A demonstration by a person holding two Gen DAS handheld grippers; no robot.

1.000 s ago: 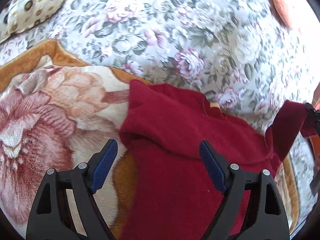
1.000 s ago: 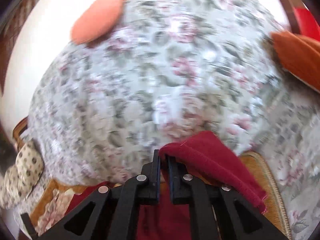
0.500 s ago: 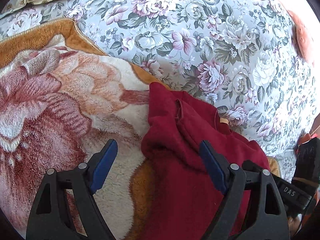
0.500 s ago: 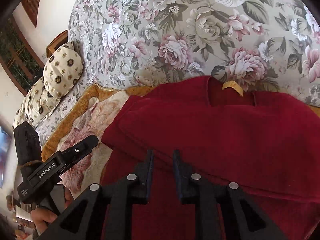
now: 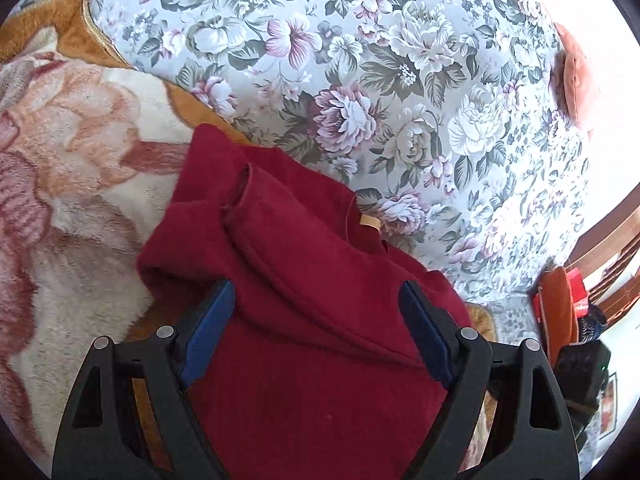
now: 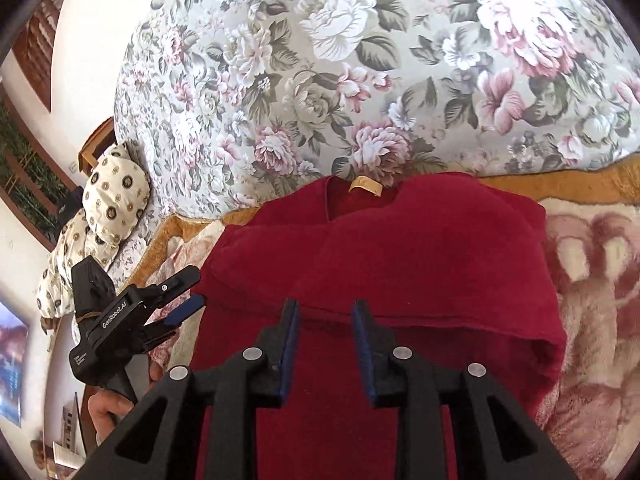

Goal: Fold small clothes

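Both sleeves of the dark red fleece sweater (image 6: 400, 248) lie folded inward; the left gripper (image 5: 316, 328) and right gripper (image 6: 325, 344) hover parted, empty, with the bottom fold seemingly left.

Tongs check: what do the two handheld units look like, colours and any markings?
Both tongs are matte black plastic with triangular cut-outs, round silver screw heads and blue finger pads. Left tongs; right tongs. The right wrist view shows the left unit's side, printed "GenRobot.AI" in white, with a bare hand beneath.
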